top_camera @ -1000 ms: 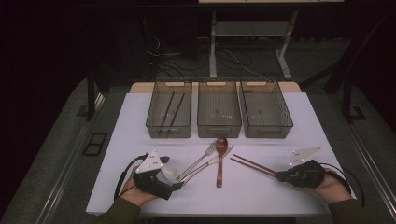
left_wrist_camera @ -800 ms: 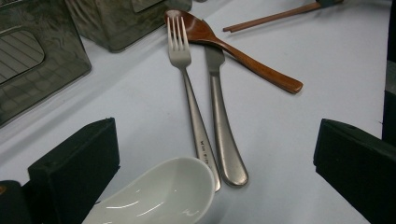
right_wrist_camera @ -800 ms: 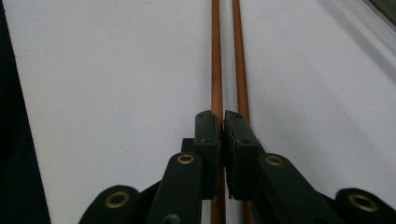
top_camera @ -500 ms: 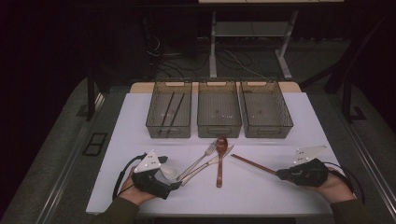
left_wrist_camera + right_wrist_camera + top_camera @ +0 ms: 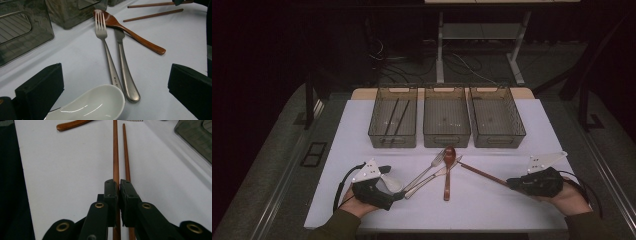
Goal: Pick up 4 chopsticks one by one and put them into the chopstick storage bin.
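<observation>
Right tongs point(image 5: 117, 185), pressed together, pinch one brown chopstick point(image 5: 115, 150) near its end; the right gripper view shows the second chopstick point(image 5: 125, 152) lying just beside it on the white table point(image 5: 62, 182), outside the pads and passing under the right one. In the high view the same right tongs point(image 5: 511, 183) sit at the near right of the table point(image 5: 532, 130), and the chopsticks point(image 5: 479, 172) run from them up and left toward the middle.

Left tongs point(image 5: 115, 82) stand spread wide; the left gripper view shows a white ceramic spoon point(image 5: 95, 105) lying between the jaws, neither pad touching it. Beyond its bowl lie a steel fork point(image 5: 107, 50) and a steel knife point(image 5: 123, 65) side by side, the wooden spoon point(image 5: 132, 35) crossing behind them.

The high view alone gives the far side: three clear bins in a row, the left bin point(image 5: 377, 131) holding dark sticks point(image 5: 395, 117), the middle bin point(image 5: 447, 142) and right bin point(image 5: 519, 131) beside it.
</observation>
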Available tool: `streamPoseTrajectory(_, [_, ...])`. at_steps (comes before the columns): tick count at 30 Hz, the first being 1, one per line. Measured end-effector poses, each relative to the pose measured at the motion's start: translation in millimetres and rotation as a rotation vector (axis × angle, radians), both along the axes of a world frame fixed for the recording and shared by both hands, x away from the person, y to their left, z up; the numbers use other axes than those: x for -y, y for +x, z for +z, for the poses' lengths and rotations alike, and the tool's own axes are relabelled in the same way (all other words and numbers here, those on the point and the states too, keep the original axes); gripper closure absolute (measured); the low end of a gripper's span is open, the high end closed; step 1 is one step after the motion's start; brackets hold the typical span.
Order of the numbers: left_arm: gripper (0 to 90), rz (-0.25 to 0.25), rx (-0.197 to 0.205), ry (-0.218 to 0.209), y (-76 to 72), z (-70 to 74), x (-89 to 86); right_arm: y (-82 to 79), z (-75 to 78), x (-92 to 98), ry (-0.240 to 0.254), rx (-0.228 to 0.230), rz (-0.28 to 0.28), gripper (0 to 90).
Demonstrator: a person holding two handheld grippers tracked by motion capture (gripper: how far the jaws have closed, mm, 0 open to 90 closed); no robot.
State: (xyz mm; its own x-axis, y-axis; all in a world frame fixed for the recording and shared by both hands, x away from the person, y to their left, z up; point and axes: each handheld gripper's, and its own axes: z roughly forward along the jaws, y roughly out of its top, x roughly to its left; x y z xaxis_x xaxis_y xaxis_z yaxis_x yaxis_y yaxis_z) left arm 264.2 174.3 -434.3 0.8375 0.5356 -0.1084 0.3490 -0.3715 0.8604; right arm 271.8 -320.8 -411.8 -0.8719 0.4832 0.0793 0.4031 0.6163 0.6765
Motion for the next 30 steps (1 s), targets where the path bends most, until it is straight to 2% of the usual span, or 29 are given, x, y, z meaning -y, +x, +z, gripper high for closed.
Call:
streamPoseTrajectory(10, [0.0,-0.005,0.012,0.016,-0.4,0.7,2.7,7.2,7.2,-11.2,0.049,0.014,0.004,84.4])
streamPoseTrajectory(20, [0.0,-0.014,0.019,0.006,-2.4,3.0,3.5,20.0,15.6,-38.9,0.091,0.028,0.010,84.3])
streamPoseTrajectory(30, [0.0,-0.022,0.021,0.004,-2.7,3.3,4.7,33.5,22.8,-66.4,0.122,0.031,-0.012,84.4])
